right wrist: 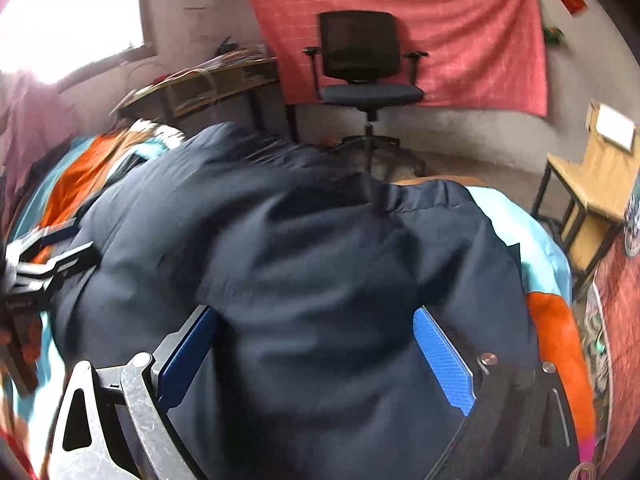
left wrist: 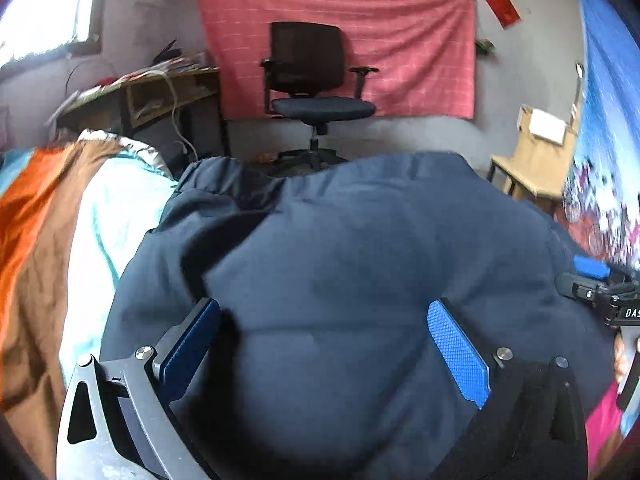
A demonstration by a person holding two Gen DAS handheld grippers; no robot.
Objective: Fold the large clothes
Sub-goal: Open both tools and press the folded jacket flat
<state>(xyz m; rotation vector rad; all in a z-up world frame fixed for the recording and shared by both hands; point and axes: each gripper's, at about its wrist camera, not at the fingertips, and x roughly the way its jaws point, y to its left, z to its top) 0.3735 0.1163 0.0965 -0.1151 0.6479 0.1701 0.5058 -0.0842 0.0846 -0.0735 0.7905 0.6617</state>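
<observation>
The puffy dark navy padded jacket (left wrist: pixel 340 260) runs toward 12 o'clock on the bed (left wrist: pixel 80 208), bulging between both spread-wide grippers, left gripper (left wrist: pixel 324 340) and right gripper (right wrist: pixel 316 344), neither nearer.

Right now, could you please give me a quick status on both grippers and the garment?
Left gripper open, right gripper open, both over the puffy navy jacket. Jacket bunched on the orange-and-teal bedspread. Nothing in the way.
</observation>
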